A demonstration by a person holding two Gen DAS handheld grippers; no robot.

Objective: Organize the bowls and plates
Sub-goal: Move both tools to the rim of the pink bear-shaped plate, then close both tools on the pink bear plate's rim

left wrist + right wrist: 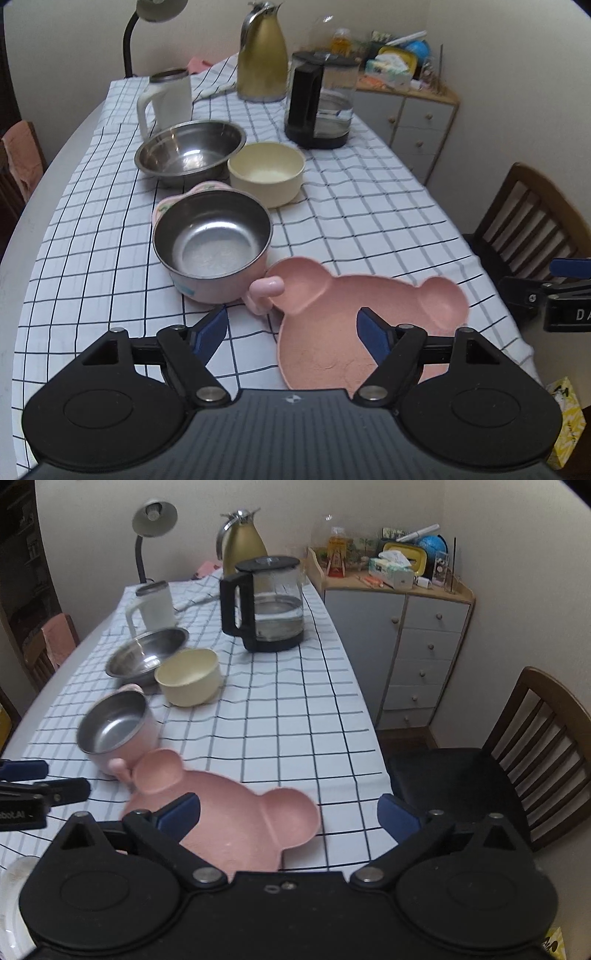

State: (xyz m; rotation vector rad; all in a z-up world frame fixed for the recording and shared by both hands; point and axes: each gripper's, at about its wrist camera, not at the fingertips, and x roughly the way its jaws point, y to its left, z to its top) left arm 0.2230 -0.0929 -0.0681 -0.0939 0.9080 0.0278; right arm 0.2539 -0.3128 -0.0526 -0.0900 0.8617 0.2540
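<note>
From left to right: my left gripper hangs wide open and empty over the near left edge of the pink bear plate, the pink-handled pot just beyond. The plate's ears point away from me. My right gripper, spread fully and empty, straddles its right ear; both sit about equally near.

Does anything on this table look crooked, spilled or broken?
Nothing is spilled or visibly broken. The one oddity: the pink bear-shaped plate sits at the table's near edge with one ear tucked against the pink pot's handle. The tablecloth is slightly rumpled.
</note>
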